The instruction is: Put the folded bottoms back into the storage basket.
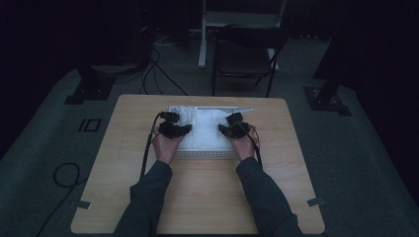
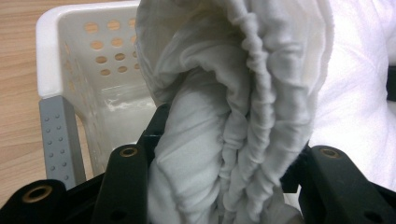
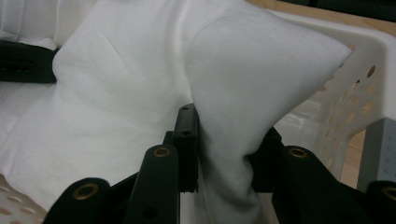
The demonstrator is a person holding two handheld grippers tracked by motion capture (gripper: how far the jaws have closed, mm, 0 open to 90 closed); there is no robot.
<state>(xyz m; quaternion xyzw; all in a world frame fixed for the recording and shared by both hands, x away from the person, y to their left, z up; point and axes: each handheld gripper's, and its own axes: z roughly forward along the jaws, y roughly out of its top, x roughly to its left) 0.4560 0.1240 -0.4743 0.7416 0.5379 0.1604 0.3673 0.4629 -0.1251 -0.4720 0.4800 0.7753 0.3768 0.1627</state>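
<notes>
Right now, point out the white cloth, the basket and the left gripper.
white cloth (image 3: 140, 84): right gripper view, its smooth flat face.
basket (image 2: 51, 51): left gripper view, its white corner rim.
left gripper (image 1: 174, 129): high view, midway between its fingertips, at the cloth.

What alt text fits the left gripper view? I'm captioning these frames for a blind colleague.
A bunched, gathered white cloth rises between two black gripper jaws that are shut on it. Behind it at left is a white plastic basket with round holes and a grey corner post, on a wooden table.
</notes>
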